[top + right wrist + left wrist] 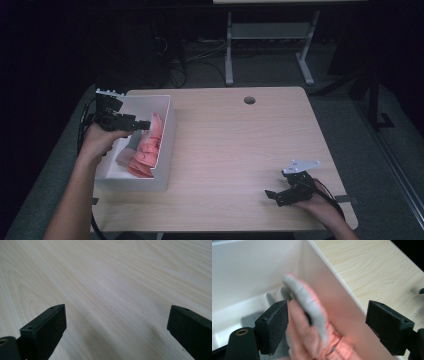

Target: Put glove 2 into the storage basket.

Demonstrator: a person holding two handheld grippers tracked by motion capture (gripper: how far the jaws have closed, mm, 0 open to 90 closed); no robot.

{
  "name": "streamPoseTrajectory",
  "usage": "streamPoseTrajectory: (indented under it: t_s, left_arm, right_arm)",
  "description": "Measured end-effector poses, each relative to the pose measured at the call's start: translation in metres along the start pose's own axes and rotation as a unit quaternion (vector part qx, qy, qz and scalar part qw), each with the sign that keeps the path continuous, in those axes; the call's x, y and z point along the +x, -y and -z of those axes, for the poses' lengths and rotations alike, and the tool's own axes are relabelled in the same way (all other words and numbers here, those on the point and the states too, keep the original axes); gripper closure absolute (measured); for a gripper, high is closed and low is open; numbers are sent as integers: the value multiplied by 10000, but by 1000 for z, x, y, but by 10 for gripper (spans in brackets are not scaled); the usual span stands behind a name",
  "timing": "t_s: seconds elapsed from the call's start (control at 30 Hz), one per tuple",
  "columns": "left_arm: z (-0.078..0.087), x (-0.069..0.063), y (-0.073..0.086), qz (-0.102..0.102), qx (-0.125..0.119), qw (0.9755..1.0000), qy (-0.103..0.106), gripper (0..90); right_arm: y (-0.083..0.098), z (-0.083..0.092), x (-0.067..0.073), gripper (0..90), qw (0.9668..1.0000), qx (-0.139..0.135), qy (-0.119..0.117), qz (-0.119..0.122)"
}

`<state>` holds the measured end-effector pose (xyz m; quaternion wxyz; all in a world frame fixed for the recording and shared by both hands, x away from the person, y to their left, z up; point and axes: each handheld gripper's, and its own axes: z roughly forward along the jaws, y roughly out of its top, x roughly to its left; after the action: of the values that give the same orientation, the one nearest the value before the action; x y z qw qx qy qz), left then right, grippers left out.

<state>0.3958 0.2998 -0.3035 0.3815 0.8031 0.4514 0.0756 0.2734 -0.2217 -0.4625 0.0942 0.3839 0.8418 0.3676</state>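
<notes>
White box wall blocks left; table middle open.

We count one white box at the left edge of the surface. Inside the box lies one heap of pink and grey gloves, too bunched to number. We hold two grippers: one over the box, one well right of it.
</notes>
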Motion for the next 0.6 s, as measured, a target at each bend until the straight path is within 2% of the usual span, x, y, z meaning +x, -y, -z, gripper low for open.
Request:
streamPoseTrajectory:
  t_s: [0.27, 0.43, 0.6]
  left_arm:
    - [-9, -41, -15, -464, -151, 9983, 323, 179]
    - [-18, -66, -22, -680, -231, 9962, 493, 179]
    - [-29, -89, -26, -859, -224, 9944, 569, 180]
  right_arm:
    - [0, 1, 1, 21, 10000, 1, 18, 19]
    - [0, 1, -1, 21, 10000, 9, 28, 54]
    - [1, 2, 0, 21, 10000, -35, 32, 33]
